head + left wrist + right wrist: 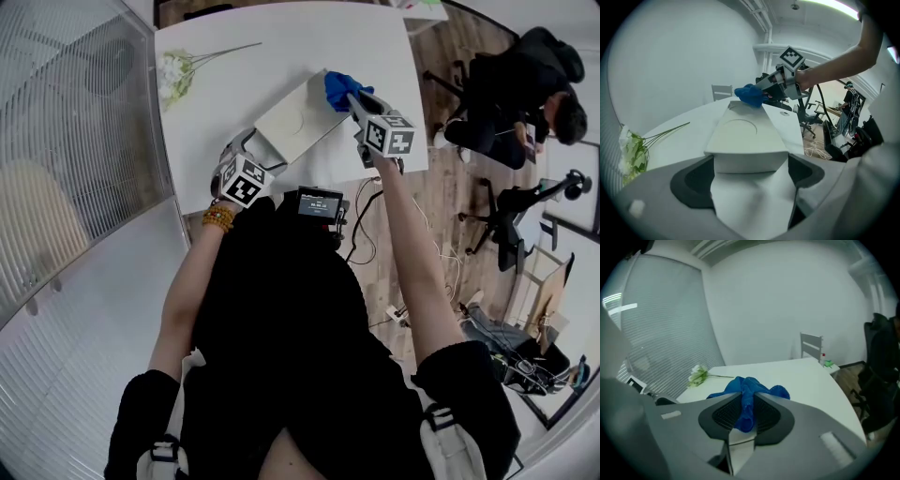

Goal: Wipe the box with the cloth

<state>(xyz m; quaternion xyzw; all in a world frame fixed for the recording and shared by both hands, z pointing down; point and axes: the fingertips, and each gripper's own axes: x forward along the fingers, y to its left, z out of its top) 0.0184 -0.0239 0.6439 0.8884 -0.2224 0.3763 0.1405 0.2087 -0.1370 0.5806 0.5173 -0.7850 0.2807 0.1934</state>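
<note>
- The white box (pixel 298 120) lies on the white table (pixel 234 56), near the edge closest to the person, with 1 short end pointing toward them.
- In the left gripper view the box (pixel 747 136) shows a faint circle on its flat top.
- The left gripper (pixel 255 145) has its 2 jaws pressed onto the near end of the box. In its own view, the left gripper (pixel 750 168) has that end filling the space between the dark pads.
- The right gripper (pixel 354 101) pinches a blue cloth (pixel 339 89). In its own view, the right gripper (pixel 745 411) has its jaws almost together, and the cloth (pixel 747 394) is bunched between the ribbed pads and spilling out in front.
- Seen from the left gripper, the cloth (pixel 750 95) is at the far edge of the box top. Whether it touches there is hard to tell.
- A sprig of white flowers (pixel 178 75) lies on the table, well apart from the box on the person's left.
- A person in dark clothes (pixel 525 94) sits beyond the table's right side.
</note>
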